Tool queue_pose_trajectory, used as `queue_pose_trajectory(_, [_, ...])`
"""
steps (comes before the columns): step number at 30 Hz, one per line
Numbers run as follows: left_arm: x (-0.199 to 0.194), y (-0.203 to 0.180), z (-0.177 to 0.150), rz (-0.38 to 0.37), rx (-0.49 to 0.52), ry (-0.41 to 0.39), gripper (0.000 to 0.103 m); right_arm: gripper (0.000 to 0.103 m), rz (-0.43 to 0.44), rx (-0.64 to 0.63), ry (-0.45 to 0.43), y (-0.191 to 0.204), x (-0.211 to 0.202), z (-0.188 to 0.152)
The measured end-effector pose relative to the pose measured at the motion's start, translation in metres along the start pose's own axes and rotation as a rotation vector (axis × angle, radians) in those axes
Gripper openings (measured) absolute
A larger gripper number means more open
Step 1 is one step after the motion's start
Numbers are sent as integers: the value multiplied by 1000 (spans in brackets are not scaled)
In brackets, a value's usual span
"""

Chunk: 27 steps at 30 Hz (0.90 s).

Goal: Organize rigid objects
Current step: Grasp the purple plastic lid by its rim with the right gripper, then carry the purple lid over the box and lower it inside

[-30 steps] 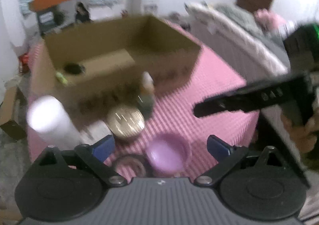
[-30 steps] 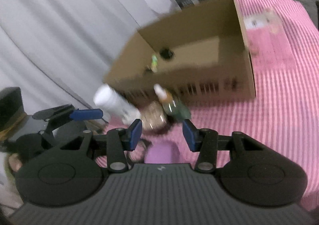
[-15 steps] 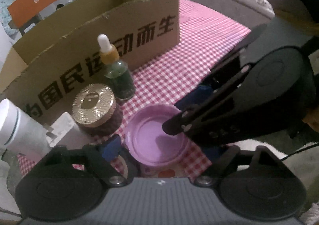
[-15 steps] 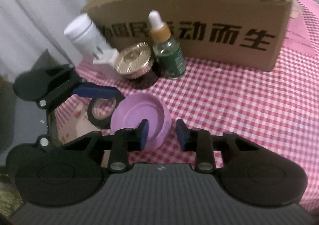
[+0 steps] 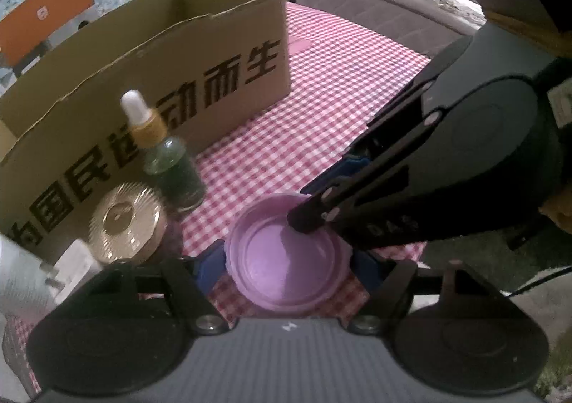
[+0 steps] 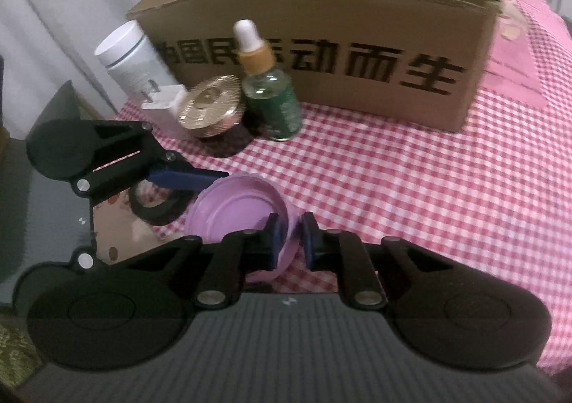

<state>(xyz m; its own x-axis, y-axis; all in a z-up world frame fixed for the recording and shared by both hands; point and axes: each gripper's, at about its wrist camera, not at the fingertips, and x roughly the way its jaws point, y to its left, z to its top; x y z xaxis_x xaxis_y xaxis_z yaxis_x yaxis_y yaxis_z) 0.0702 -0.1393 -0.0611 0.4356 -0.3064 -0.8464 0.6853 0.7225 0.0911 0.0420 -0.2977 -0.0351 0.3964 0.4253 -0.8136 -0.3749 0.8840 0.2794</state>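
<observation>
A: State the position of the lid (image 6: 239, 210).

B: Lower centre of both views, on the checked cloth (image 6: 411, 188), near its front edge and just beside a black tape ring (image 6: 157, 204).

A: Condition of the right gripper (image 6: 290, 240)?

B: Narrow gap. One pad is inside the rim, one outside; the rim wall stands between them. Whether the pads already press it cannot be told.

A: And the left gripper (image 5: 286, 265)?

B: Spread wide, with a blue pad at each side of the lid and not visibly touching.

A: Handling properties?

B: Judged a light, stiff, thin-walled plastic with a smooth surface, likely to slip or tilt. Grip the upright rim squarely and use moderate force.

A: Items further back?

B: Mid-frame: a gold-topped jar (image 6: 211, 108), a white plug (image 6: 162, 104), a dropper bottle (image 6: 268, 95) and a white canister (image 6: 130, 58). Behind them stands the open box (image 6: 321, 31), the probable destination.
</observation>
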Motion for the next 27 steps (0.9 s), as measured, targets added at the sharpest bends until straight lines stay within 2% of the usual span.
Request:
queue_pose_trajectory(3, [4, -4, 1, 2, 18, 8, 79, 12, -7, 26, -8, -8, -3, -3])
queue_pose_trajectory(10, [6, -1, 0, -18, -3, 25, 78, 13, -1, 25, -22, -7, -2, -6])
queue_pose_trajectory(12, [5, 0, -1, -27, -13, 19, 74, 12, 2, 29, -23, -8, -2, -6])
queue_pose_trajectory(19, [3, -3, -2, -29, -16, 7, 74, 12, -6, 39, -27, -7, -5, -8])
queue_pose_trajectory(27, [-19, -8, -1, -15, -10, -38, 74, 12, -15, 49, -66, -3, -21, -9])
